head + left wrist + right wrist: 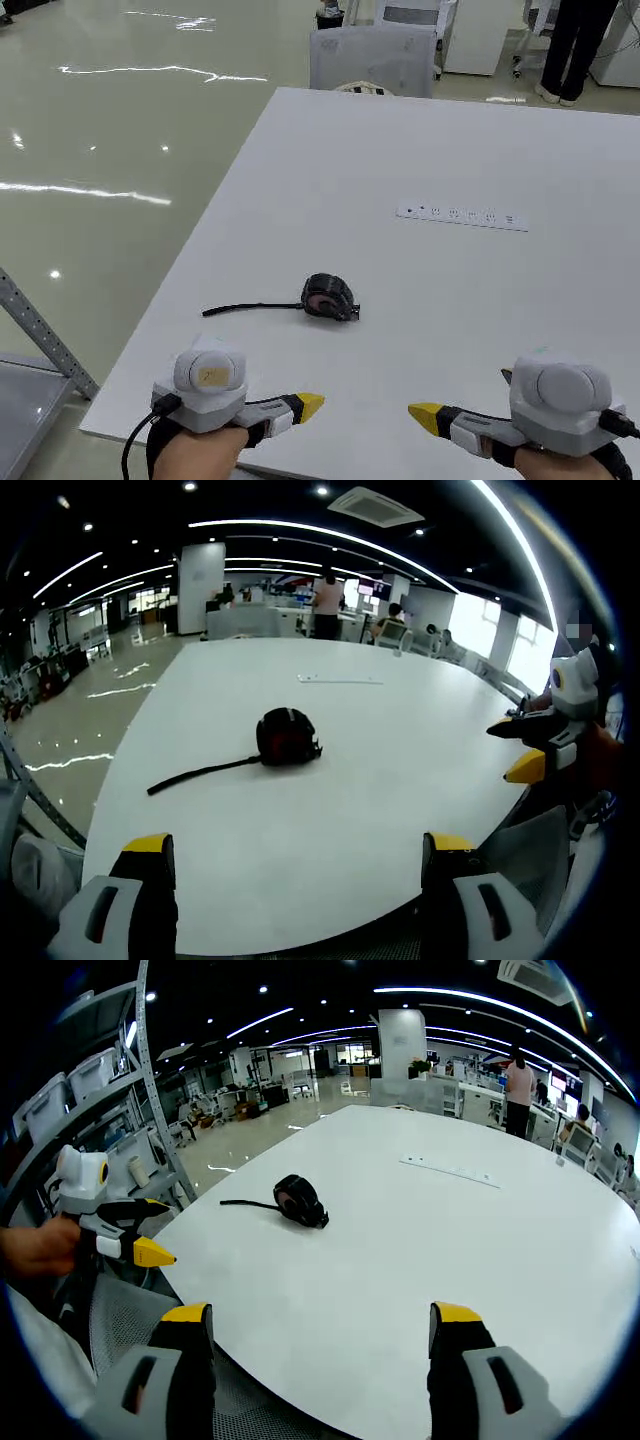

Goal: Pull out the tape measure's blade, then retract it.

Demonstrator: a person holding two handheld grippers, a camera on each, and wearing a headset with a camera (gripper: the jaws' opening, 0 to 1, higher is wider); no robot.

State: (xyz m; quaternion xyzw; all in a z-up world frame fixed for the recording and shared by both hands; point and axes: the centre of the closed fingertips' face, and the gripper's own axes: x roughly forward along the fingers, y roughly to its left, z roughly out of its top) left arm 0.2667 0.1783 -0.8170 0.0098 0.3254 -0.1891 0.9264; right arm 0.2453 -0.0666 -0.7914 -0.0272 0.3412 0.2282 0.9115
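Left gripper, head view: left gripper [300,407] hangs over the near edge of the white table [420,150], holding nothing; its jaws are seen side-on, so their gap cannot be read here.
Right gripper, head view: right gripper [428,414] sits opposite, also empty, tip pointing inward at the left one.
Tape measure, head view: black tape measure [328,297] lies on the table ahead of and between both grippers, apart from each. A black strap [250,308] trails off to its left. No blade is drawn out.
Power strip, head view: white power strip [462,216] lies further back, well clear.
Left gripper view: jaws of the left gripper [300,848] stand wide apart and empty. The tape measure [288,735] is centred ahead with the strap [200,773] toward the left, and the right gripper [512,748] enters from the right.
Right gripper view: jaws of the right gripper [320,1313] are spread wide with nothing between them. The tape measure [300,1200] lies ahead and slightly left, and the left gripper [160,1228] shows at the left edge.
Handling, judged: the tape measure looks hard, compact and moderately heavy, and is liable to slide on the smooth top. Its strap is limp and no use as a handle. The blade will probably be thin, springy and quick to snap back.
Hold, judged: one gripper should clamp the tape measure across its flat sides while the other pinches the blade's end hook. The hook's exact place is too small to tell.
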